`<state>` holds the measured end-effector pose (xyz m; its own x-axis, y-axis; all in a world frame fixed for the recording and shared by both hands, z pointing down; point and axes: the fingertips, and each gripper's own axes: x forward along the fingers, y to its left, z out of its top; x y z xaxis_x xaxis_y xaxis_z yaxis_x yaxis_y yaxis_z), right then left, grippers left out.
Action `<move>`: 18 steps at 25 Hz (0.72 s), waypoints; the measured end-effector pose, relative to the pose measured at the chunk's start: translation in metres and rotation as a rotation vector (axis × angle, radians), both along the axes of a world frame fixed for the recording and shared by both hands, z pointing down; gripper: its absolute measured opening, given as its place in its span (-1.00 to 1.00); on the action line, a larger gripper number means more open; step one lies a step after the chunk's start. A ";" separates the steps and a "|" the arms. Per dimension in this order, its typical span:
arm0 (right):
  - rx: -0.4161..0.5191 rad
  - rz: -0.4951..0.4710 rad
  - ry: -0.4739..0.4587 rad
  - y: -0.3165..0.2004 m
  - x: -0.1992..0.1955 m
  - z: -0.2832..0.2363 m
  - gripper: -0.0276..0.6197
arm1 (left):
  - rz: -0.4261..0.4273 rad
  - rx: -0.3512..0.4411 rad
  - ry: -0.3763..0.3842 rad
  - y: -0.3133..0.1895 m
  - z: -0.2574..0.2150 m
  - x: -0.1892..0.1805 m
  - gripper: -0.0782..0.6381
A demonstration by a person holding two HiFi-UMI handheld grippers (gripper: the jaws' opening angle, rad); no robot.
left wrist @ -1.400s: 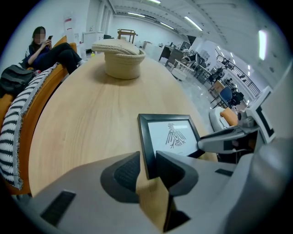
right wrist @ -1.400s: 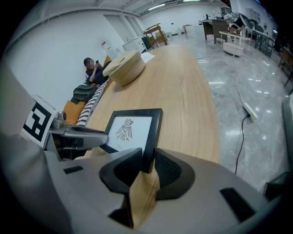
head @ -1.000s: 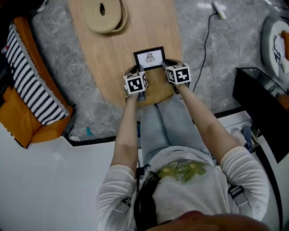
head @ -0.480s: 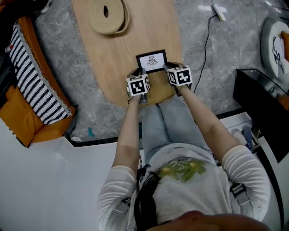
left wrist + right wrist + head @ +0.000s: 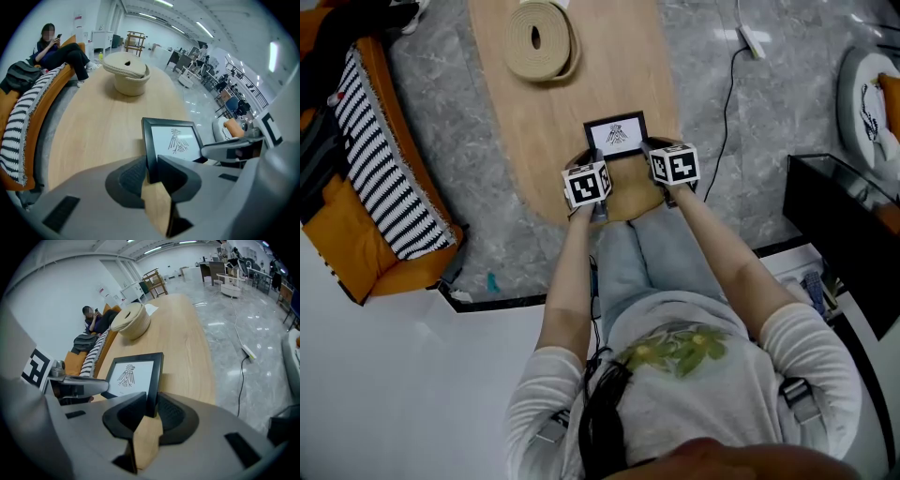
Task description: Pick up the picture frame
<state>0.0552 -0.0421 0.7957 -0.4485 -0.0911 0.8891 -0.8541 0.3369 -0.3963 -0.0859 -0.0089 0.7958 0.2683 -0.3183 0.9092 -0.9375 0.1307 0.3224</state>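
Two grippers, one frame. The left gripper (image 5: 152,171) is clamped across the left side bar of the picture frame (image 5: 173,140), and the right gripper (image 5: 151,411) is clamped on the right side bar. Neither is open or empty.

The frame sits between them at the near end of the wooden bench (image 5: 544,122), tilted with its bird print facing up towards the person.

My read on why it's held this way:
- The bars are thin, so pinching front to back gives each gripper a flat bite.
- One grip per side should stop the frame twisting or swinging.

What's hard to see:
- The gripper bodies cover the frame's bottom edge in both gripper views, so I can't tell whether it's clear of the bench or resting on it.
- The back and any stand are hidden.
- In the head view the marker cubes cover the jaws.

The beige woven round item (image 5: 539,37) is well apart at the far end.
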 end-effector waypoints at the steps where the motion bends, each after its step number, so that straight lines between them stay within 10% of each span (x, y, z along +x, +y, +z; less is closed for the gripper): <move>1: 0.000 0.004 -0.011 0.000 -0.001 -0.002 -0.66 | -0.001 0.005 0.000 0.000 -0.004 0.000 -0.53; 18: 0.069 -0.021 -0.008 -0.013 0.003 -0.082 -0.66 | -0.035 0.081 0.035 -0.009 -0.076 0.002 -0.53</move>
